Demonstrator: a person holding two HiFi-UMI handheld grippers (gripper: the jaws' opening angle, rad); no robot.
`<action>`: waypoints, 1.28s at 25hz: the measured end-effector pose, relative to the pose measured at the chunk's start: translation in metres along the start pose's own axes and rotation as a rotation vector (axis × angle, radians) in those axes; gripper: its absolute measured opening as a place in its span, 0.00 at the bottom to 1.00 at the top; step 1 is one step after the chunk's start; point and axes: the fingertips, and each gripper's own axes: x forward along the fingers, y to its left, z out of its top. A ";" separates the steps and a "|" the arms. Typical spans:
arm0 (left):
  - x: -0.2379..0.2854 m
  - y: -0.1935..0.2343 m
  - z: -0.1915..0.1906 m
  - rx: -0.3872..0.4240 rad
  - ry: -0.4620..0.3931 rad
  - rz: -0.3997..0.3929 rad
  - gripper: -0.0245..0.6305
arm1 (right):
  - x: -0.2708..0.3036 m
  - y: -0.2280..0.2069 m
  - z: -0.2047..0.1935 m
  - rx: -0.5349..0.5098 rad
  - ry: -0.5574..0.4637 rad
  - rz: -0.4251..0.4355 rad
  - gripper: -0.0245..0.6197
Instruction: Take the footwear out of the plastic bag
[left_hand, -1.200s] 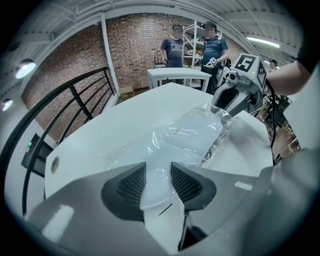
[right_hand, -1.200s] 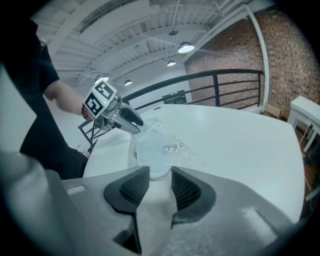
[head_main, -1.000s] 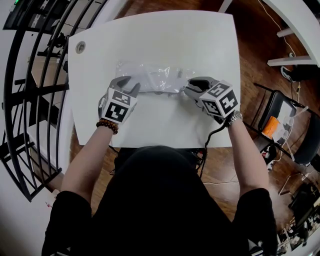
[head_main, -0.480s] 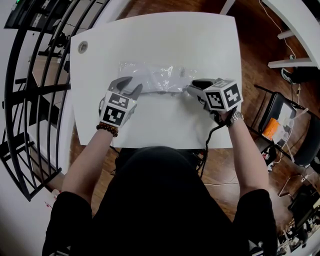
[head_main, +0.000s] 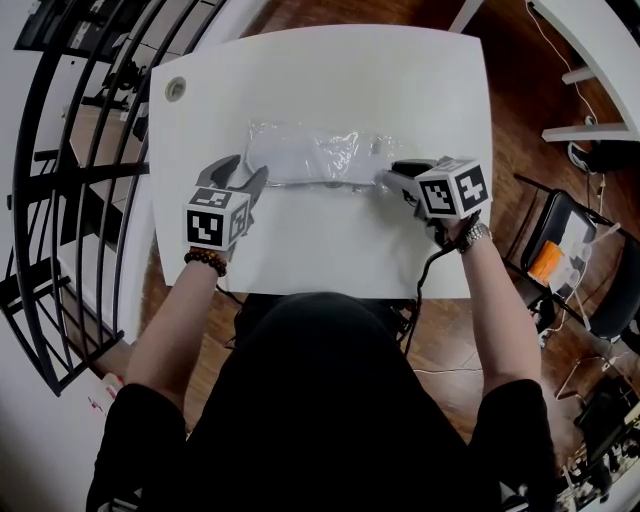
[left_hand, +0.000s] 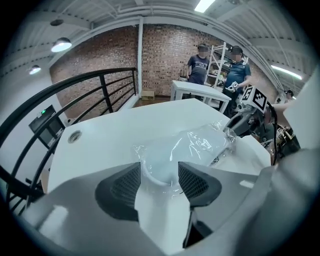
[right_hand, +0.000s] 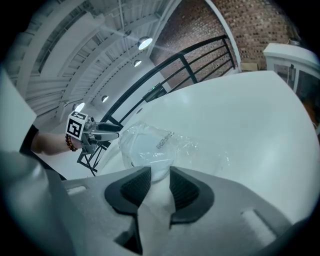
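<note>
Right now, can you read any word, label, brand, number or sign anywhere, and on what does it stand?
Nothing here can be read as text.
Bag: a small dark printed strip, too blurred to read.
Marker cubes: black-and-white square patterns only, no letters or numbers.

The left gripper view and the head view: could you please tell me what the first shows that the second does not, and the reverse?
Only the left gripper view shows two people at a far table, the brick wall and ceiling lamps. Only the head view shows the person's beaded bracelet, dark top and a black chair. Both show the white table, its round hole, the plastic bag lying on it and the black railing.
</note>
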 end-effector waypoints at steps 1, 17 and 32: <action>-0.001 0.004 -0.004 -0.024 0.003 0.003 0.44 | -0.001 0.000 0.000 0.003 0.001 -0.003 0.20; 0.003 0.005 -0.030 -0.188 0.041 -0.112 0.07 | -0.010 -0.002 -0.002 -0.001 -0.016 -0.064 0.11; -0.008 0.013 -0.030 -0.170 0.024 -0.105 0.06 | -0.043 -0.013 -0.007 0.021 -0.073 -0.152 0.08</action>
